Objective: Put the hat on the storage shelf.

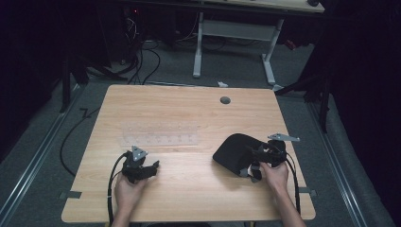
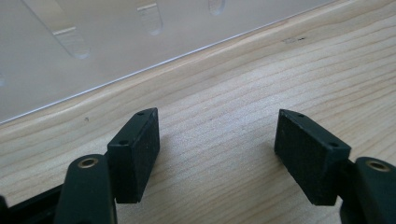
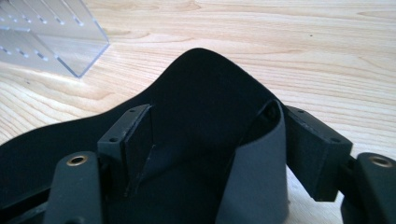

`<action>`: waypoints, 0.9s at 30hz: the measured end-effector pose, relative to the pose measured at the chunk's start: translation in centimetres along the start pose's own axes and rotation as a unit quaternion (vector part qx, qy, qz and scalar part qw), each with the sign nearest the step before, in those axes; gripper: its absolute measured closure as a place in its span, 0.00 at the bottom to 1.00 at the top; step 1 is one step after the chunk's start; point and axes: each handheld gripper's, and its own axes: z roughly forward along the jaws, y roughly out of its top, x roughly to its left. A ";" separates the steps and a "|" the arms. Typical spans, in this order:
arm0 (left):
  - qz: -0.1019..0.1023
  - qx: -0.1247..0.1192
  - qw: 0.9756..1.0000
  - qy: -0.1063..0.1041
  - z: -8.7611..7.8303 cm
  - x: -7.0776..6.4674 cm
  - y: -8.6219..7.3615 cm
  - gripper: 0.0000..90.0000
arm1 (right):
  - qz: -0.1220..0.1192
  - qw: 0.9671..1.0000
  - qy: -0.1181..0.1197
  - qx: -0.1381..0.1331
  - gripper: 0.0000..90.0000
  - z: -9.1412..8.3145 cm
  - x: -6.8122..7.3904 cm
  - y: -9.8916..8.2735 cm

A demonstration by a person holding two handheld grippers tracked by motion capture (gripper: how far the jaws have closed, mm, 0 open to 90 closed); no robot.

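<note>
Right gripper view: my right gripper (image 3: 219, 140) jaws straddle grey strap (image 3: 254, 177) of black padded eye mask (image 3: 196, 88), pads apparently not pressing. Mask on wooden table (image 1: 189, 109), right side. Left gripper (image 2: 217, 144) wide, empty. Close squarely on strap, avoid bunching.

Dim room, evenly lit tabletop (image 1: 189, 184), soft shadows, close views sharp

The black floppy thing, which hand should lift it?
Right. The right gripper is already at the black floppy thing, its grey strap between its jaws. The left gripper sits apart, open over bare wood.
</note>
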 end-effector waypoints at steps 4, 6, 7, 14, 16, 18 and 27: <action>0.000 0.000 1.000 0.000 0.0 0.0 0.0 0.35 | 0.009 1.000 0.008 0.006 0.34 0.5 -0.4 -0.1; 0.000 0.000 1.000 0.000 0.0 0.0 0.0 0.35 | 0.009 1.000 0.014 0.012 0.35 0.8 -0.5 -0.2; 0.000 0.000 1.000 0.000 0.0 0.0 0.0 0.35 | 0.009 1.000 0.015 0.015 0.36 0.9 -0.5 -0.2; 0.000 -0.001 1.000 0.001 0.0 0.0 0.0 0.35 | 0.013 0.999 0.037 0.017 0.43 1.6 -0.8 -0.4; 0.001 -0.001 1.000 0.001 0.0 0.0 0.0 0.35 | 0.010 0.999 0.040 0.019 0.46 1.7 -0.8 -0.5; 0.000 -0.001 1.000 0.001 0.0 0.0 0.0 0.35 | 0.004 0.999 0.040 0.020 0.49 1.8 -0.7 -0.5; 0.000 -0.001 1.000 0.001 0.0 0.0 0.0 0.35 | -0.009 0.998 0.056 0.011 0.67 1.2 -0.7 -0.8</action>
